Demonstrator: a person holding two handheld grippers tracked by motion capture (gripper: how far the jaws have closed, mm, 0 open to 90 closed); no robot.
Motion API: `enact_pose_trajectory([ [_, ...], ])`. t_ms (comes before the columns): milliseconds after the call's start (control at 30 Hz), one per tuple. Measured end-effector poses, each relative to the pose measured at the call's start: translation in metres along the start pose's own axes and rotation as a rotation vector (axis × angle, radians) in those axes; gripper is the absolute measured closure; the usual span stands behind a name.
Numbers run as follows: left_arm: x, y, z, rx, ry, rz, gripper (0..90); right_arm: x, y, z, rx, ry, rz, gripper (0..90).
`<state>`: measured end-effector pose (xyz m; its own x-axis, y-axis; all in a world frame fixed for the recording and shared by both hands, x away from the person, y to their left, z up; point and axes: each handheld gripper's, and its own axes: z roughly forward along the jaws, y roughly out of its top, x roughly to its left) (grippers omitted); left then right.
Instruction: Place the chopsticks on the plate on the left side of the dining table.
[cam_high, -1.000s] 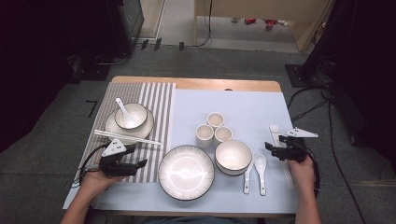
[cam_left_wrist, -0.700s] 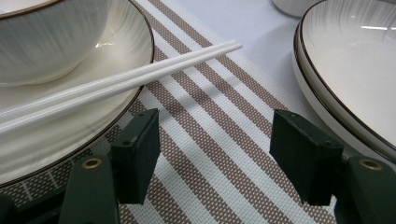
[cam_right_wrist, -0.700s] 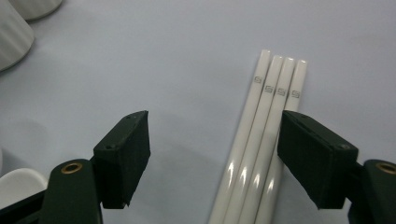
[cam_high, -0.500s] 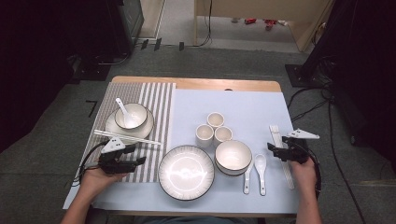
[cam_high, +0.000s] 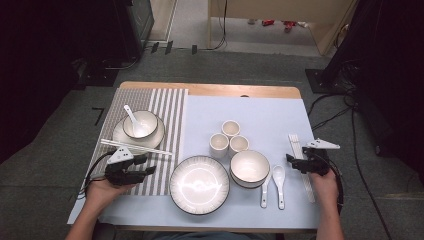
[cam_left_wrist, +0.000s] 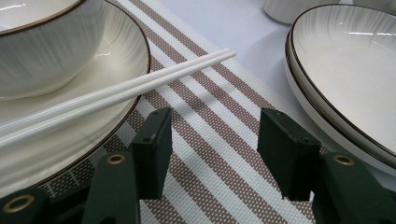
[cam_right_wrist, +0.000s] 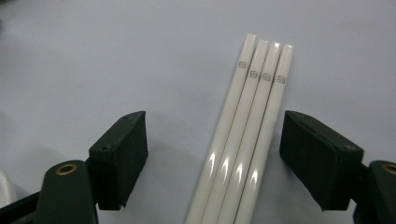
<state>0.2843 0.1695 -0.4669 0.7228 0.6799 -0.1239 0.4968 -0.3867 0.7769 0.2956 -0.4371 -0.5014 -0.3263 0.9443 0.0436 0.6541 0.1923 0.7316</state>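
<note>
Chopsticks (cam_right_wrist: 243, 140), four white sticks lying side by side on the blue cloth (cam_right_wrist: 93, 56), looked light, stiff, glossy and slippery; I'd pinch across mid-length. Their long axis ran away from the right gripper (cam_right_wrist: 215, 158), whose jaws stood apart around them, not touching.

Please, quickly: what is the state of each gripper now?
Left gripper: open, holding nothing; jaws have just been closing, nothing between them.
Right gripper: open, jaws either side of four white chopsticks, not gripping them.
</note>
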Motion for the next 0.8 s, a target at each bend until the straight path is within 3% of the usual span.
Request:
enact_pose_trajectory([
  [467, 0.0043, 0.0046, 0.0017, 0.008, -0.003, 0.000, 53.1, 0.0011, -0.0007, 0.0010, 0.003, -0.004, -0.007, 21.6],
  [667, 0.0070, 0.0074, -0.0014, -0.012, 0.029, 0.023, 61.5, 0.0014, -0.0007, 0.0011, 0.002, -0.006, -0.007, 21.6],
  [800, 0.0097, 0.0083, -0.0009, -0.007, 0.036, 0.014, 65.8, 0.0019, -0.0007, 0.0011, 0.002, -0.010, -0.007, 21.5],
])
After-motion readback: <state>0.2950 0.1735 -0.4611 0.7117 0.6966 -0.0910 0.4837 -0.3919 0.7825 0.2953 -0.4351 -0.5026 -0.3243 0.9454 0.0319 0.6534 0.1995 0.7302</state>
